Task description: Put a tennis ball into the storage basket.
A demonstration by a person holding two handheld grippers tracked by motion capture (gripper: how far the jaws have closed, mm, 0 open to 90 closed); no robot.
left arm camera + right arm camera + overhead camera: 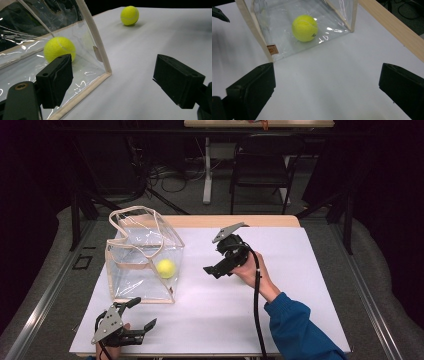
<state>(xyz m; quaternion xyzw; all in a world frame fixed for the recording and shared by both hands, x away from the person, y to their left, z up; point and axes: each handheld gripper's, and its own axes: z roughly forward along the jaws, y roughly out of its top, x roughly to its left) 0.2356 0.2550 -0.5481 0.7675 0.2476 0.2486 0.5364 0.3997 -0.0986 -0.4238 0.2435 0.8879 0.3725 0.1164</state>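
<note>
One tennis ball [166,268] already sits inside the clear tote bag [131,270]. A second tennis ball [129,15] lies on the counter beyond the bag and, I'd say, is still to pack. The left claw [146,311] and right claw [214,271] both gape empty.

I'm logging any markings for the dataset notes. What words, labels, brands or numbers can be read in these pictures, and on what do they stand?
None can be read.
Small tan tag on the clear bag's corner trim: a round mark, too small to read.
Tennis ball inside the bag: a small dark print near its lower right, blurred.
Second tennis ball on the table: just its seam line, no print.
</note>
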